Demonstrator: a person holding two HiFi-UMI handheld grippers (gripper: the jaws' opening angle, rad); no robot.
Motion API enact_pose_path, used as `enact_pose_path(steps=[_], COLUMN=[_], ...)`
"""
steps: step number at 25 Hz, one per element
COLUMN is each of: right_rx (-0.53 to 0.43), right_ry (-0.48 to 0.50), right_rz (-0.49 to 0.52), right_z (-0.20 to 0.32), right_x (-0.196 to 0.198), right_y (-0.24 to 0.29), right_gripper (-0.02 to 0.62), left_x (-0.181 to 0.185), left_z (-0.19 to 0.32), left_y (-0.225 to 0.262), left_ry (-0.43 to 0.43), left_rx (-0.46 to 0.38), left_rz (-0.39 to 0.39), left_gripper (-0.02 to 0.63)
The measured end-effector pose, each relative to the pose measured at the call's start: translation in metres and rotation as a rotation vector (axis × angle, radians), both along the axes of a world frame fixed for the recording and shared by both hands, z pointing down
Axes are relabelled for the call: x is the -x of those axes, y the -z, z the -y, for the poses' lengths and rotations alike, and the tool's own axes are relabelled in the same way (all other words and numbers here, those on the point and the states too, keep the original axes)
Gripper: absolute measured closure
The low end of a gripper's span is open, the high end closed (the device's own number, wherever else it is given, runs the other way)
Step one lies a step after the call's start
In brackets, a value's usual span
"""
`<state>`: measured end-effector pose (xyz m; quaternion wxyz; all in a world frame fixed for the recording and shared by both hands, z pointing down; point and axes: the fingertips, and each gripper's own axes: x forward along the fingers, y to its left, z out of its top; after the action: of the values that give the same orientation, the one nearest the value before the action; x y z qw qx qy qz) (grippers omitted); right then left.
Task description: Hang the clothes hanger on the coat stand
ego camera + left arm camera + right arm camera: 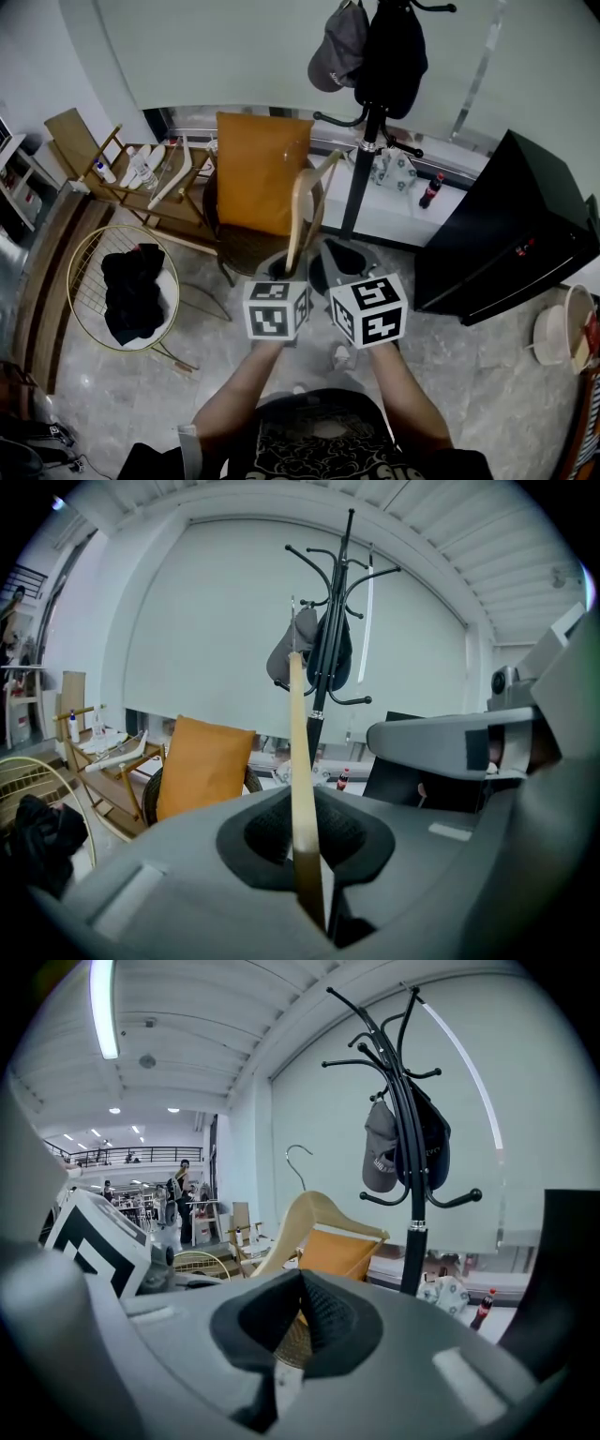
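Note:
A pale wooden clothes hanger (302, 214) stands upright in front of me, with my left gripper (278, 268) shut on its lower end. In the left gripper view the hanger (298, 752) is an edge-on strip pinched between the jaws (306, 810). Its metal hook (298, 1160) shows in the right gripper view. My right gripper (340, 259) sits close beside the left, its jaws (298, 1314) shut with nothing gripped. Just beyond stands the black coat stand (361, 173), carrying a grey cap (339, 47) and a black bag (392, 52) on its upper hooks.
A wicker chair with an orange cushion (262, 173) stands right behind the hanger. A gold wire basket (92, 255) of dark clothes is at the left. A wooden rack (141, 183) is at the back left. A black cabinet (511, 225) is at the right. A cola bottle (430, 190) stands on the sill.

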<state>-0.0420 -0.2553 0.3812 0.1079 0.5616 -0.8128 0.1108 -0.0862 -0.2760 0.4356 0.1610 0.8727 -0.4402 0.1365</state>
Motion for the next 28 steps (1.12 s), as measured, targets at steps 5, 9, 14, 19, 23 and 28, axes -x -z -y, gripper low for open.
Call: enact_pose_path(steps=[5, 9, 14, 19, 23, 28], right_rx=[0.013, 0.018, 0.027, 0.028, 0.025, 0.022], right_ry=[0.012, 0.026, 0.043, 0.050, 0.053, 0.057], right_rz=[0.003, 0.004, 0.004, 0.004, 0.008, 0.010], right_z=[0.019, 0.033, 0.046, 0.060, 0.069, 0.079], right_x=[-0.022, -0.037, -0.049, -0.062, -0.072, -0.083], right_y=[-0.002, -0.003, -0.007, -0.009, -0.010, -0.010], right_gripper=[0.595, 0.595, 0.595, 0.595, 0.595, 0.595], left_x=[-0.019, -0.034, -0.049, -0.062, -0.072, -0.084], left_z=[0.019, 0.033, 0.045, 0.058, 0.067, 0.077], left_y=[-0.007, -0.009, -0.014, -0.017, -0.018, -0.022], left_ry=[0.021, 0.032, 0.042, 0.048, 0.051, 0.049], left_rx=[0.017, 0.024, 0.032, 0.034, 0.034, 0.039], left_rz=[0.011, 0.011, 0.018, 0.023, 0.030, 0.042], left_gripper=[0.578, 0.577, 0.577, 0.577, 0.578, 0.577])
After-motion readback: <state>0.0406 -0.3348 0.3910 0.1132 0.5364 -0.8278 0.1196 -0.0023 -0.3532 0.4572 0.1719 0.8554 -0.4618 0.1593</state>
